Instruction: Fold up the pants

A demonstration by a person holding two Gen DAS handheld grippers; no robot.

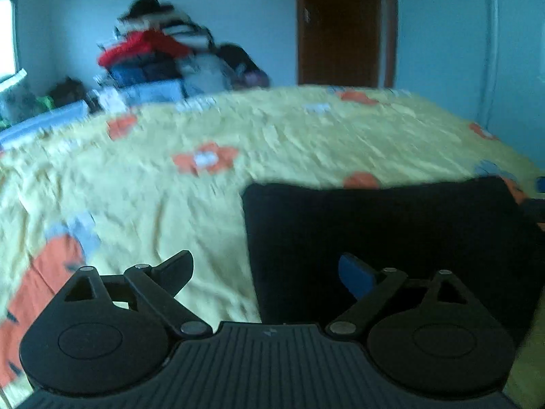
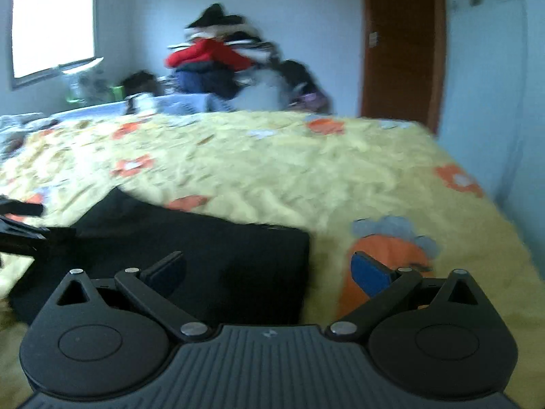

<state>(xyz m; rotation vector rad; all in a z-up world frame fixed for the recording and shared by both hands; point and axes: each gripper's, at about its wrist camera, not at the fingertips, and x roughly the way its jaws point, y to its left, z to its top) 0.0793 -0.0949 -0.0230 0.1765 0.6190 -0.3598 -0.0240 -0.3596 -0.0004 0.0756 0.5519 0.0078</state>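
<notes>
The black pants [image 1: 391, 235] lie folded into a flat rectangle on the yellow flowered bedspread [image 1: 170, 204]. In the left wrist view they fill the lower right, and my left gripper [image 1: 265, 272] is open and empty over their left edge. In the right wrist view the pants [image 2: 211, 255] lie at lower left, and my right gripper [image 2: 269, 272] is open and empty over their right edge. The other gripper shows as a dark shape [image 2: 20, 228] at the far left of the right wrist view.
A pile of clothes [image 1: 160, 51] and boxes stands beyond the bed's far edge. A brown door [image 1: 344, 24] is behind the bed, a window [image 2: 51, 30] at the left wall. A white wall [image 2: 494, 102] runs along the bed's right side.
</notes>
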